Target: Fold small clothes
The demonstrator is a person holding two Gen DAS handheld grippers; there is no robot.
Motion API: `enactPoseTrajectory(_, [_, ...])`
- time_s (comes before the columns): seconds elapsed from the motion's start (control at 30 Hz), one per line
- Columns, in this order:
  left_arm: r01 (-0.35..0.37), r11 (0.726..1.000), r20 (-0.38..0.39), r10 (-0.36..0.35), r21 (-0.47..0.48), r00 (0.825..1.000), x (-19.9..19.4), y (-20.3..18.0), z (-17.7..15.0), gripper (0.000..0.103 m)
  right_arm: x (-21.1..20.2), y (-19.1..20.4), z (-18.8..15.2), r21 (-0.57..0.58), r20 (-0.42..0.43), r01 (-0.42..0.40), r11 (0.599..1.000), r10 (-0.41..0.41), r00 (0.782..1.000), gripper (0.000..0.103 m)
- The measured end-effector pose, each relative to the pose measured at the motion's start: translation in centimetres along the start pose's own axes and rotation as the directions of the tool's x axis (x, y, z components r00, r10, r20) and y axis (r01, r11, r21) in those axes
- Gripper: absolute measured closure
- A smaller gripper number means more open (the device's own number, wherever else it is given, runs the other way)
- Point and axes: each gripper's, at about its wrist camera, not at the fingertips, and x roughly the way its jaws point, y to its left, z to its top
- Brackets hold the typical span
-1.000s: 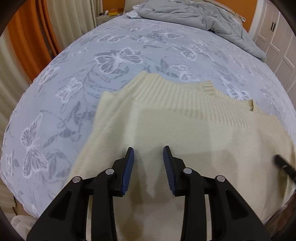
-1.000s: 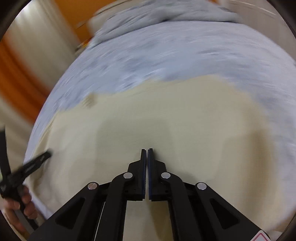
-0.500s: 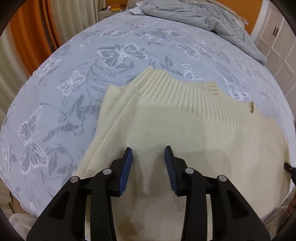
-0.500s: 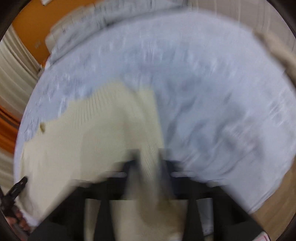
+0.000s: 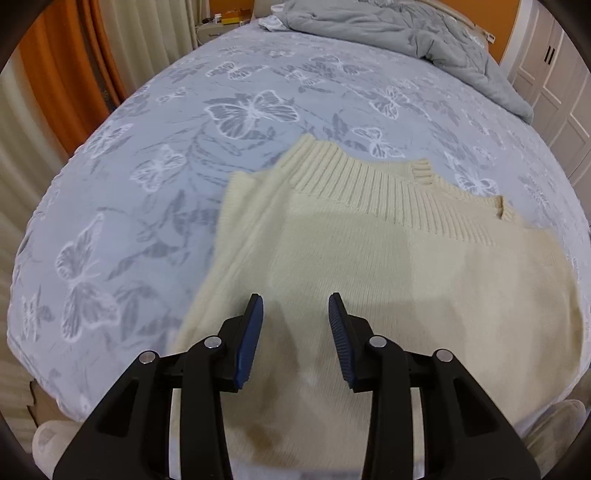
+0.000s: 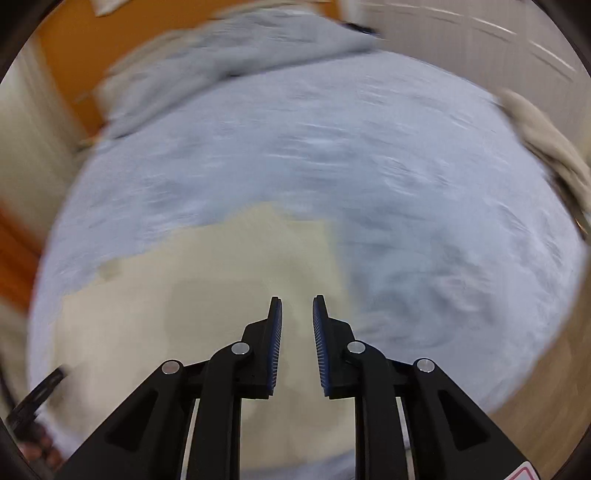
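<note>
Sweater (image 5: 388,280), butterfly bedspread (image 5: 184,155), perhaps wardrobe (image 5: 554,85)

This is a home bedroom: a bed (image 5: 258,110) spread with a blue-grey butterfly-print sheet, a rumpled grey duvet (image 5: 406,33) at its far end, orange and cream curtains (image 5: 74,66) alongside, white panelled wardrobe doors (image 5: 554,85), and a cluttered bedside stand (image 5: 218,29).

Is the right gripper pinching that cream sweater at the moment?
Apart. In the right wrist view the right gripper has just been opening, with a clear gap between its jaws and nothing clamped there; the cream sweater lies flat on the bed beyond.
</note>
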Motion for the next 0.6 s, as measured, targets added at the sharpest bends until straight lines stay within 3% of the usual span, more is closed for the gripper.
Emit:
enactPoseTrajectory(0.13, [-0.025, 1.0, -0.01, 0.026, 0.014, 1.0, 0.3, 0.1, -1.5, 0.067, 1.9, 9.8, -3.5, -0.229, -0.121, -0.188, 0.955, 0.163, 0.979, 0.09])
enactPoseTrajectory(0.23, [-0.025, 0.999, 0.001, 0.025, 0.023, 1.0, -0.1, 0.1, -1.9, 0.067, 6.4, 13.7, -6.4, -0.302, -0.238, -0.2, 0.932, 0.129, 0.963, 0.089])
enactPoseTrajectory(0.27, [-0.015, 1.0, -0.003, 0.015, 0.022, 1.0, -0.2, 0.3, -1.9, 0.067, 7.4, 14.7, -7.1, -0.364, -0.222, -0.145, 0.92, 0.066, 0.973, 0.088])
enactPoseTrajectory(0.3, [-0.002, 1.0, -0.006, 0.002, 0.019, 1.0, -0.4, 0.5, -2.0, 0.067, 7.2, 15.2, -7.0, -0.386, -0.204, -0.129, 0.913, 0.052, 0.978, 0.088])
enactPoseTrajectory(0.33, [0.012, 1.0, -0.003, -0.012, 0.016, 1.0, -0.7, 0.9, -2.0, 0.067, 6.0, 15.4, -6.4, -0.368, -0.204, -0.153, 0.917, 0.081, 0.976, 0.093])
enactPoseTrajectory(0.43, [0.054, 0.999, 0.03, -0.054, -0.003, 0.998, -1.6, 2.3, -2.6, 0.067, 3.6, 15.1, -4.9, -0.279, -0.191, -0.234, 0.931, 0.185, 0.964, 0.094])
enactPoseTrajectory(0.5, [0.065, 0.998, 0.023, -0.065, -0.015, 0.998, -1.3, 2.9, -3.0, 0.067, 4.5, 16.1, -4.9, -0.301, -0.196, -0.217, 0.929, 0.162, 0.967, 0.094])
enactPoseTrajectory(0.57, [0.059, 0.998, 0.021, -0.058, -0.01, 0.998, -1.0, 2.9, -3.4, 0.067, 8.3, 16.0, -5.9, -0.312, -0.3, -0.179, 0.933, 0.082, 0.95, 0.097])
enactPoseTrajectory(0.6, [0.052, 0.999, 0.023, -0.052, 0.0, 0.998, -1.1, 2.7, -3.5, 0.067, 8.8, 15.7, -6.1, -0.298, -0.296, -0.18, 0.937, 0.089, 0.951, 0.097])
